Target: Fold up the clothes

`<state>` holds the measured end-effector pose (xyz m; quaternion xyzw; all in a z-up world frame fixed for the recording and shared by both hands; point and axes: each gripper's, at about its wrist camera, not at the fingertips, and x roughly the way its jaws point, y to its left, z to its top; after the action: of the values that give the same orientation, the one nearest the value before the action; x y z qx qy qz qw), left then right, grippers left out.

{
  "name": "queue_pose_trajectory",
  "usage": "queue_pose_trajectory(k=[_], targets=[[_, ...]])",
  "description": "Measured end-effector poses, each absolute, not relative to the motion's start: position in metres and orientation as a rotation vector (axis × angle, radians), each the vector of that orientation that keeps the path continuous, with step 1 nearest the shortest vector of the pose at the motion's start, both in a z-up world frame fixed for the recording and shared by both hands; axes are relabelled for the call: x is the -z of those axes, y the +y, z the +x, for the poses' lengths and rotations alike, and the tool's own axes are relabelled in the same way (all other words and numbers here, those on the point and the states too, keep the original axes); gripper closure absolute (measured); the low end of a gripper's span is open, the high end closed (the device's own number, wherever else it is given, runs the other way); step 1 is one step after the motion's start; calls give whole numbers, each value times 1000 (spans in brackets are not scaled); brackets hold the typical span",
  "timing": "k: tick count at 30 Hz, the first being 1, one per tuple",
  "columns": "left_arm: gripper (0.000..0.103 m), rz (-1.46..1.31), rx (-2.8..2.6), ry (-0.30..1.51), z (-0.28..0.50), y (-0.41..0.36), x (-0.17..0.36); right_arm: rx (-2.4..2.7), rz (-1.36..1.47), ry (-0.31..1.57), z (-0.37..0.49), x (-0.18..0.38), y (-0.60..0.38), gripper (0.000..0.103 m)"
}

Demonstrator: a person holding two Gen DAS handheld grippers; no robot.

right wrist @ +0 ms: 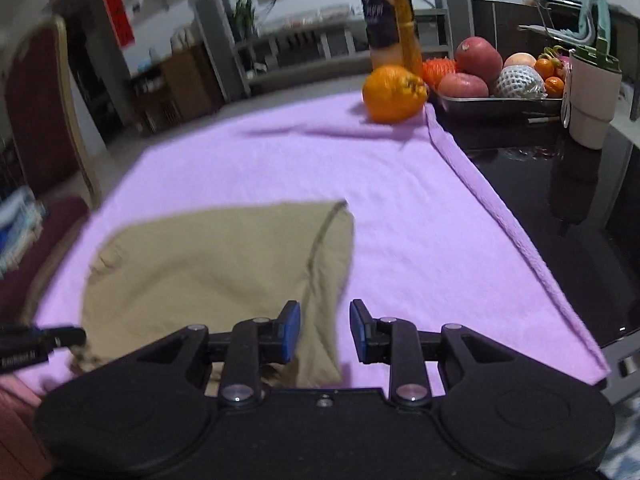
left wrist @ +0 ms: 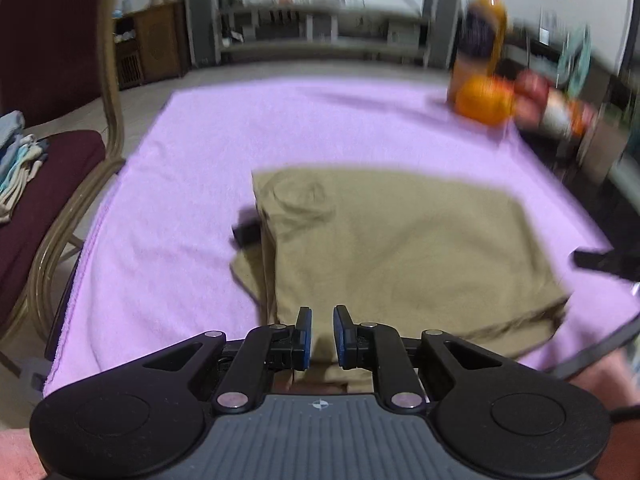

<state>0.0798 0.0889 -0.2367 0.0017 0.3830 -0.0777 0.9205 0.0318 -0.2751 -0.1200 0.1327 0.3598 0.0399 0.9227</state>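
Tan shirt (left wrist: pixel 392 248) lying folded on purple towel (left wrist: pixel 192 184). Left gripper (left wrist: pixel 320 330) over its near edge, jaws slightly apart, empty. Right gripper (right wrist: pixel 325 330) wider open, empty. Only from right wrist: sharp fruit tray (right wrist: pixel 496 100), cup (right wrist: pixel 592 100).

No lettering is legible. The dark label on the tall orange plastic bottle (right wrist: pixel 386 12) is blurred. White print on the black gripper body (right wrist: pixel 24 354) at frame edge is too smeared to read.

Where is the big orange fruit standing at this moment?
The orange sits on the far right corner of the purple towel, just in front of the tall bottle and left of the fruit tray.
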Motion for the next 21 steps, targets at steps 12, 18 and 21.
queue_pose_trajectory(k=[12,18,21], targets=[[93,-147,88,916,164,85,267,-372,845,858,102,180,-246,85],[91,-10,111,958,129,83,267,-229,874,936,85,200,-278,102],[91,59,122,876,102,83,249,-150,874,853,56,179,-305,79]])
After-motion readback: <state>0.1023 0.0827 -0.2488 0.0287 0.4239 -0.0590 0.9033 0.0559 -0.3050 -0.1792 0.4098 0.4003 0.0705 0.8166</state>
